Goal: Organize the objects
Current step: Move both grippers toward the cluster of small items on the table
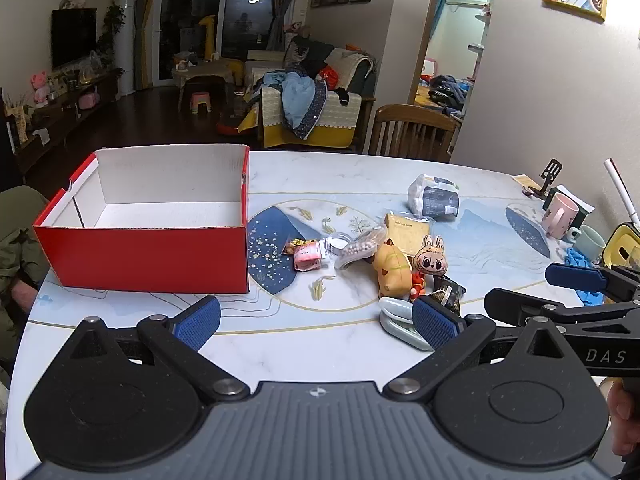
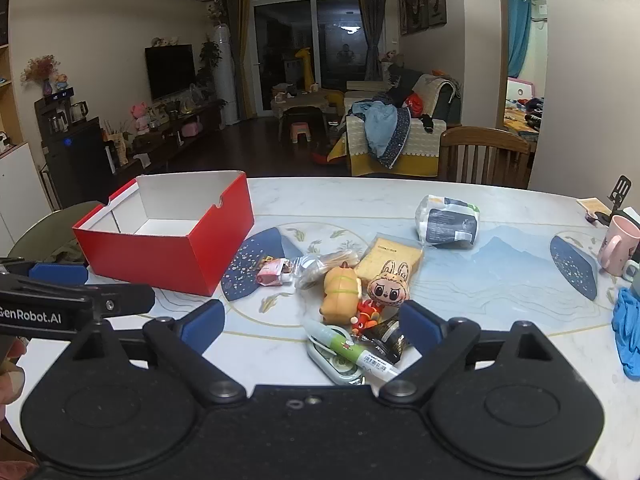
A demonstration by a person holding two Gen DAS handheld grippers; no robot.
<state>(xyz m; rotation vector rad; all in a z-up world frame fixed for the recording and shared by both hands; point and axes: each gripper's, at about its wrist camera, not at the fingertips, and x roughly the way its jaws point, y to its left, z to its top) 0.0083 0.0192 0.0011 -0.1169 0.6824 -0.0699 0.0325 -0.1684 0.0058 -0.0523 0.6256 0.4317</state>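
An open red box (image 1: 152,256) with a white, empty inside stands at the table's left; it also shows in the right wrist view (image 2: 180,258). A pile of small things lies to its right: a yellow plush (image 2: 340,290), a bunny-eared doll head (image 2: 387,288), a pink packet (image 2: 274,273), a toast-shaped item (image 2: 390,258), a grey bag (image 2: 448,220), a pale green case (image 2: 340,360) and a dark packet (image 2: 390,336). My left gripper (image 1: 316,322) is open and empty, in front of the box and pile. My right gripper (image 2: 312,326) is open and empty, with the pile's near edge between its fingers.
A pink mug (image 2: 618,250) and blue cloth (image 2: 628,332) sit at the table's right edge. A pale green mug (image 1: 590,242) and yellow container (image 1: 624,244) stand there too. A wooden chair (image 2: 484,156) stands behind the table. Marble tabletop (image 2: 280,356) lies in front.
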